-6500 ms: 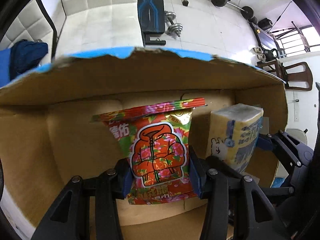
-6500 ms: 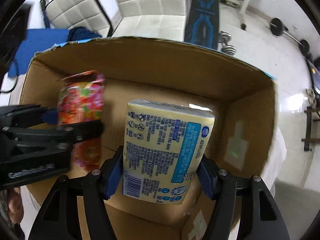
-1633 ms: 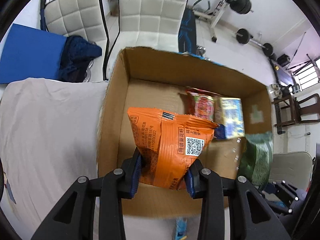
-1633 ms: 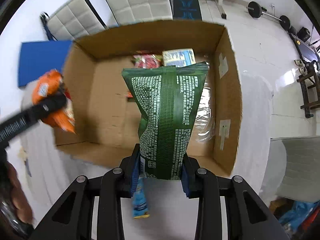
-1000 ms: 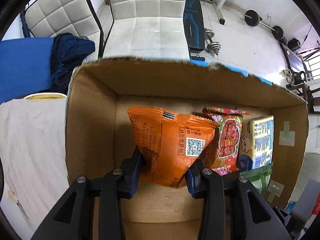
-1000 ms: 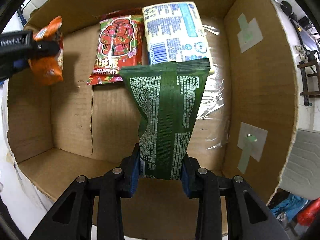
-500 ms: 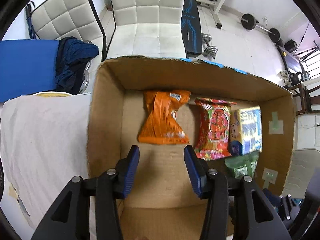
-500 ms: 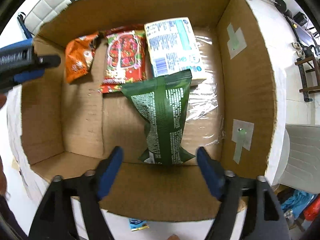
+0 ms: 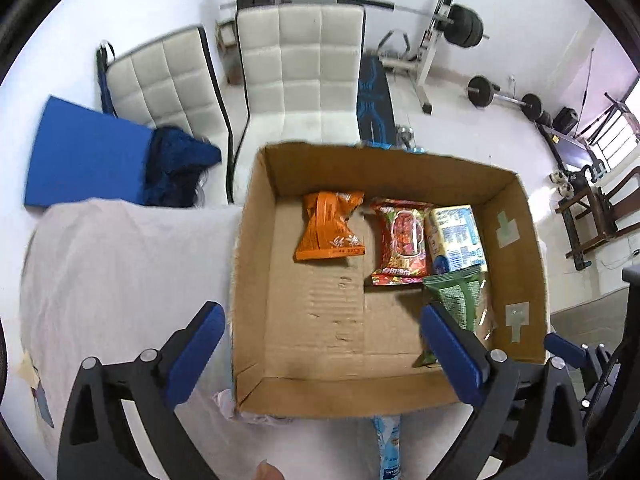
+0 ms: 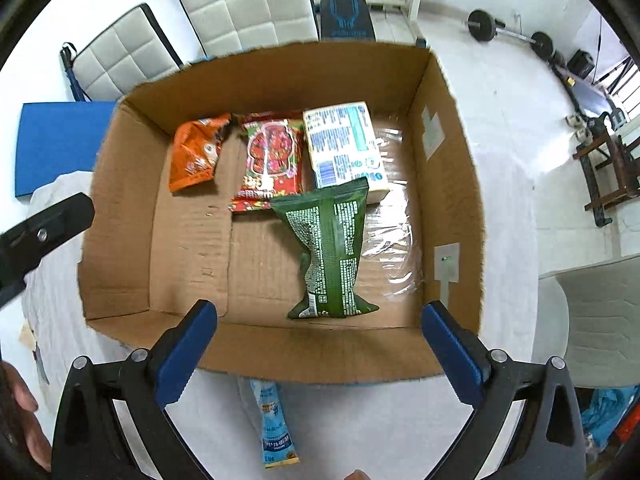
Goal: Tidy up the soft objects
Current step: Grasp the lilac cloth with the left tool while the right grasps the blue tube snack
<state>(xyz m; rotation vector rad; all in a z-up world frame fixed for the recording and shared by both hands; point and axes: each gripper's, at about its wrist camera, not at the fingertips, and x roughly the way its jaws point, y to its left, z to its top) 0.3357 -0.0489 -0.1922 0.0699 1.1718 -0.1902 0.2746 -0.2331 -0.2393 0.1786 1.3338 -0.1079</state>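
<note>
An open cardboard box [image 9: 256,264] [image 10: 452,184] stands on a cloth-covered table. Inside lie an orange snack bag [image 9: 329,227] [image 10: 195,153], a red flowered packet [image 9: 401,242] [image 10: 272,160], a yellow-white tissue pack [image 9: 456,239] [image 10: 343,145] and a green bag [image 9: 456,300] [image 10: 330,248]. A light blue packet [image 9: 388,448] [image 10: 274,426] lies on the table in front of the box. My left gripper [image 9: 320,352] is open and empty above the box's near wall. My right gripper [image 10: 320,344] is open and empty above the near wall too.
White padded chairs [image 9: 304,68] [image 10: 248,4] stand behind the box. A blue mat [image 9: 84,160] and dark cloth [image 9: 176,164] lie at the left. Weights and a bench [image 9: 452,24] fill the back. The cloth table [image 9: 120,280] extends left of the box.
Both grippers have opened wider and pulled back and up from the box. The orange bag and the green bag, released earlier, lie still in the box.
</note>
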